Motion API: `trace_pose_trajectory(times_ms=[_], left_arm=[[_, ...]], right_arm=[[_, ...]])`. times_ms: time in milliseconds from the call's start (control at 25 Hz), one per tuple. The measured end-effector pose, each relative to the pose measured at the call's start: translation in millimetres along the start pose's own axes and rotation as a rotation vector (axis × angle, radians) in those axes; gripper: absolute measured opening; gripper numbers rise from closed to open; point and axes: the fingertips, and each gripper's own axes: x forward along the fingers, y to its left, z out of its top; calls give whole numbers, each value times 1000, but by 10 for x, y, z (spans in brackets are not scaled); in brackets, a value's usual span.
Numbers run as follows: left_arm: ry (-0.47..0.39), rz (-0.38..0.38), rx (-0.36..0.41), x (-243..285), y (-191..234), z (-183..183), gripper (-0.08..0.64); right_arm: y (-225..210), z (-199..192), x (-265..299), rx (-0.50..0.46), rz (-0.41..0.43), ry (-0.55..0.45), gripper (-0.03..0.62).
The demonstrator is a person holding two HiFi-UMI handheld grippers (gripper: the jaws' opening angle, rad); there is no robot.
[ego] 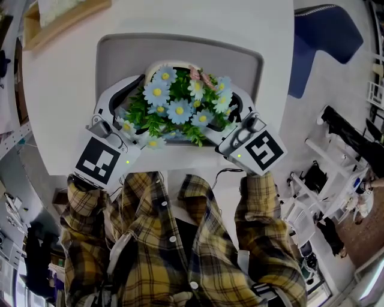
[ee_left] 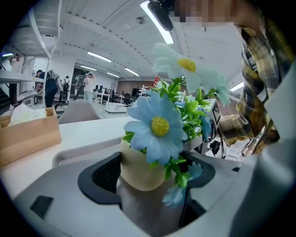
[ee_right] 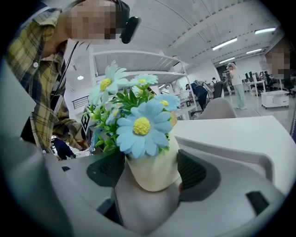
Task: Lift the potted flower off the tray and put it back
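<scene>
The potted flower (ego: 180, 102), blue daisies and green leaves in a cream pot (ee_left: 138, 171), is over the near half of the grey tray (ego: 180, 48). My left gripper (ego: 135, 114) holds the pot from the left and my right gripper (ego: 228, 117) from the right. In the left gripper view the dark pads (ee_left: 104, 178) press the pot's sides, around the left gripper (ee_left: 152, 176). In the right gripper view the right gripper (ee_right: 151, 171) clamps the cream pot (ee_right: 152, 171) the same way. Whether the pot's base touches the tray I cannot tell.
The tray lies on a white table (ego: 72, 90), and its raised rim (ee_left: 78, 150) shows beside the jaws. A wooden box (ego: 60, 18) stands at the far left of the table. A blue chair (ego: 324, 36) is off the table's right side. People stand in the background.
</scene>
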Motion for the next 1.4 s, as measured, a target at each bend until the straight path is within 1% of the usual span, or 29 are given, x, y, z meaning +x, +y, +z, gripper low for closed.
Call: trace_pose_trajectory(times_ms=[160, 320, 520, 680, 880, 1040, 1120, 1280, 1400], left_arm=[[1, 6, 3, -1, 9, 11, 367], [-10, 11, -13, -20, 5, 16, 368], [-23, 19, -5, -3, 18, 43, 368], [-30, 30, -17, -84, 8, 176, 367], [-46, 30, -19, 6, 8, 16, 367], [-69, 25, -25, 14, -14, 27, 367], [-84, 28, -40, 6, -33, 30, 367], [-117, 31, -58, 85, -27, -49, 367], [-130, 39, -55, 82, -19, -47, 367]], right_arm=[[-2, 3, 14, -9, -6, 8, 347], [11, 15, 18, -5, -5, -4, 347], [-15, 38, 12, -37, -9, -4, 347], [29, 185, -15, -48, -12, -16, 347], [-16, 24, 9, -58, -17, -28, 347], [-19, 57, -29, -84, -23, -44, 347], [-8, 73, -48, -92, -18, -52, 347], [-60, -18, -45, -107, -24, -49, 347], [-61, -28, -38, -108, -26, -55, 347]])
